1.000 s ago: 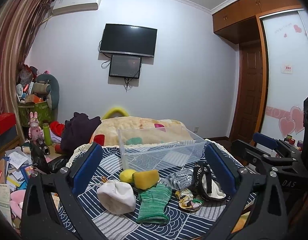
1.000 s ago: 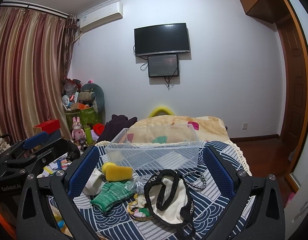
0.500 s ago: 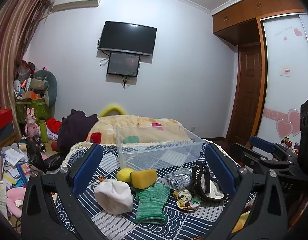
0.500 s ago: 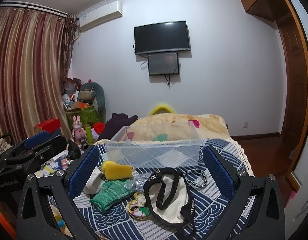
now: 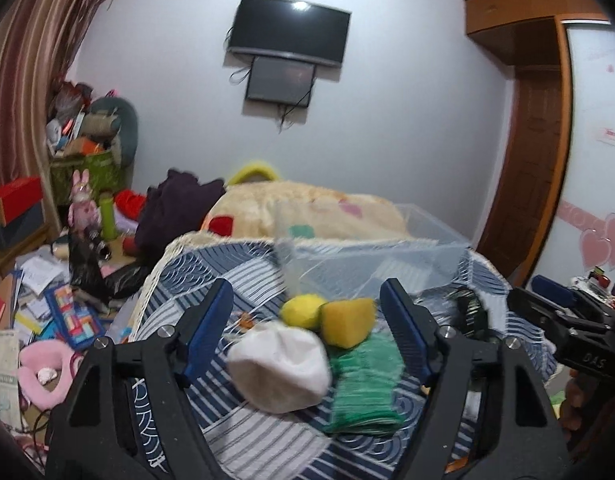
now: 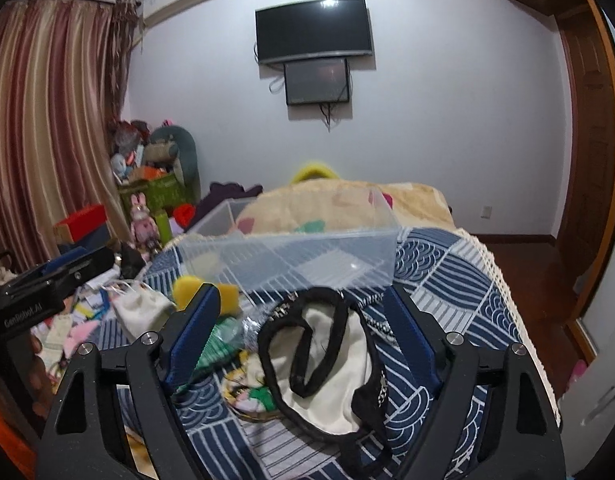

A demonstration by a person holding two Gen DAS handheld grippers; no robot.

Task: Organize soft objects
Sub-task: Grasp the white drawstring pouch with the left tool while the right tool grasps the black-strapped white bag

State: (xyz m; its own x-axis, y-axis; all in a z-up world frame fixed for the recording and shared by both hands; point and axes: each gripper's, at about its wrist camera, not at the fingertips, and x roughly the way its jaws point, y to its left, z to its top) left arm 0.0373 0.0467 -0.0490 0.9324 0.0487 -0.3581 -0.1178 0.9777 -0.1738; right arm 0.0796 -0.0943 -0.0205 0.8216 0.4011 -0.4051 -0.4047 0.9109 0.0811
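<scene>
1. Left gripper (image 5: 307,316) hung above the white pouch (image 5: 281,370), jaws spread, nothing held.
2. Right gripper (image 6: 303,328) likewise unclenched – over the cream bag (image 6: 327,364).
3. Clear bin (image 6: 291,252) stood just behind; sponge (image 6: 227,296) partly hidden, edges blurred.

Open gripper (image 6: 303,322), cream bag (image 6: 331,364), clear bin (image 6: 291,256)

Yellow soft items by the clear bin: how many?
2: a round yellow ball beside a yellow-orange sponge, both just in front of the bin. Others may be hidden.
</scene>
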